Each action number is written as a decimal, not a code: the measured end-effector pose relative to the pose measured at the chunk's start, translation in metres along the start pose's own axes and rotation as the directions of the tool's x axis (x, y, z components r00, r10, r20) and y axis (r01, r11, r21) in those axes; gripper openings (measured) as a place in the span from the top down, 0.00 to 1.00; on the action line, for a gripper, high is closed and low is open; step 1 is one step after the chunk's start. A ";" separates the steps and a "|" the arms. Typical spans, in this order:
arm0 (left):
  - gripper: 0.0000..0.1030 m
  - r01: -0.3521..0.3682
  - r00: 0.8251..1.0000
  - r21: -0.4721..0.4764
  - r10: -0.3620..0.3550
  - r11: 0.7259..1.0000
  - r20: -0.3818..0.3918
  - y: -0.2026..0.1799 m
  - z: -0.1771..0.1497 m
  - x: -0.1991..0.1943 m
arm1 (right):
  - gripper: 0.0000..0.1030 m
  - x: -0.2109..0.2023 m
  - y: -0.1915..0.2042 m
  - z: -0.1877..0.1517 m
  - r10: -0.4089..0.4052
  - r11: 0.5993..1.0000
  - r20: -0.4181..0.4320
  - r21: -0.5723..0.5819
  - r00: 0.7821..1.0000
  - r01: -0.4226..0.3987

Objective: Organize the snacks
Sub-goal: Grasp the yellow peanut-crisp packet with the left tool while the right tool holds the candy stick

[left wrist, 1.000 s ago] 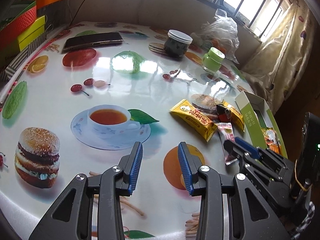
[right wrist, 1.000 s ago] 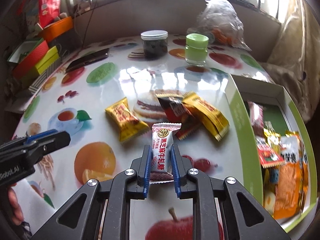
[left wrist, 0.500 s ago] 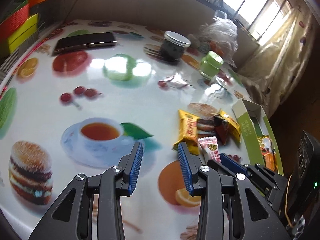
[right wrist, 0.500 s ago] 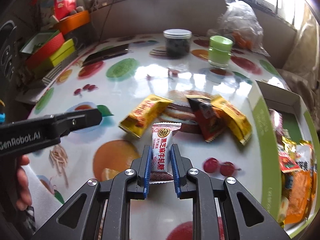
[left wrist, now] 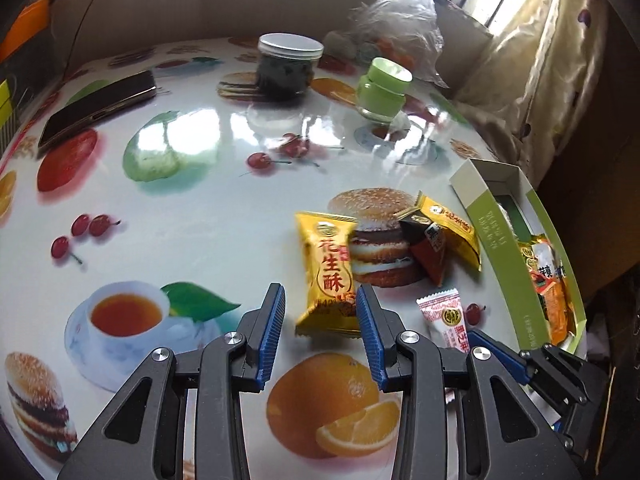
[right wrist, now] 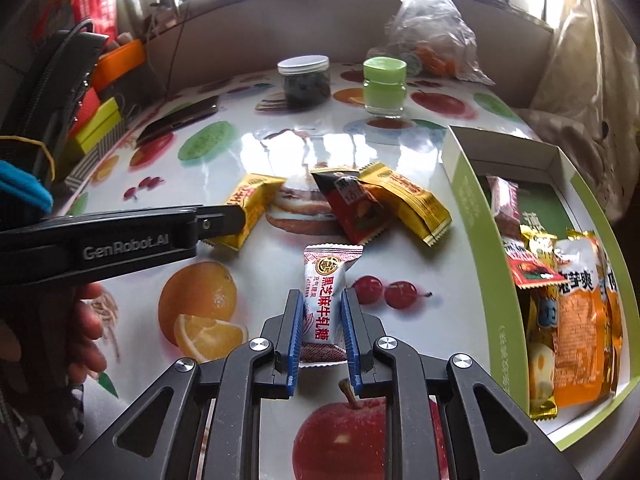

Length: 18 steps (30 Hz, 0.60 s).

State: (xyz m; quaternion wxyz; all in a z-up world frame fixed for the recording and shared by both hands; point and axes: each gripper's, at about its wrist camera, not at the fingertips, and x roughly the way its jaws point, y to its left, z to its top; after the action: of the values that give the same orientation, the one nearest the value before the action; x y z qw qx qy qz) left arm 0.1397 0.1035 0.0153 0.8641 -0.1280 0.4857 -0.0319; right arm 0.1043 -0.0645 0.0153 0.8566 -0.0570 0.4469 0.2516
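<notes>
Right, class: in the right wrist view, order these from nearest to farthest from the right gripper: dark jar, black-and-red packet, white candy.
1. white candy, clamped in the right gripper.
2. black-and-red packet, mid-table, just beyond.
3. dark jar, far edge.

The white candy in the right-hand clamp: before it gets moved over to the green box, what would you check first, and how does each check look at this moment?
1. Right gripper shut on the white candy: ok, both pads press its sides.
2. Candy seated firmly: cannot tell; only its lower half is clamped.
3. Room in the green box: ok, bare floor shows at its far end.
4. Path to the box: ok, nothing stands between candy and box wall.
5. Left gripper out of the way: ok, it is off to the side at the yellow snack.
6. Left gripper holding that snack: not ok, its jaws stand apart around it.
</notes>
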 end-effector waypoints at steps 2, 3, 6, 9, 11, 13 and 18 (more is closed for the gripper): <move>0.63 0.006 1.000 0.006 -0.006 1.000 -0.011 -0.002 0.002 0.005 | 0.82 -0.001 -0.001 -0.001 -0.004 1.000 0.002 0.009 1.000 0.004; 0.63 0.012 1.000 0.009 -0.012 1.000 -0.016 -0.003 0.003 0.008 | 0.82 -0.001 -0.002 -0.001 -0.008 1.000 0.003 0.011 1.000 0.008; 0.63 0.005 1.000 0.027 -0.004 1.000 -0.020 -0.008 0.005 0.012 | 0.82 -0.002 -0.004 -0.002 -0.015 1.000 0.005 0.022 1.000 0.015; 0.63 -0.020 1.000 0.024 0.021 1.000 -0.023 -0.011 0.010 0.015 | 0.82 -0.004 -0.008 -0.004 -0.020 0.999 0.006 0.031 1.000 0.020; 0.63 -0.026 0.999 0.022 0.026 0.999 -0.022 -0.012 0.013 0.016 | 0.82 -0.004 -0.009 -0.004 -0.021 0.999 0.007 0.038 1.000 0.020; 0.63 -0.042 0.999 0.033 0.042 0.999 -0.017 -0.013 0.014 0.019 | 0.82 -0.005 -0.009 -0.005 -0.021 0.999 0.009 0.040 1.000 0.021; 0.63 -0.053 0.998 0.030 0.054 0.998 -0.014 -0.013 0.014 0.021 | 0.82 -0.006 -0.011 -0.005 -0.019 0.999 0.011 0.041 1.000 0.018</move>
State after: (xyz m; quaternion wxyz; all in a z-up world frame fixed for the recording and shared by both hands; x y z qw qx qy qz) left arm 0.1635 0.0901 0.0084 0.8628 -0.1020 0.4948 -0.0170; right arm 0.1029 -0.0780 0.0151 0.8624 -0.0423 0.4463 0.2349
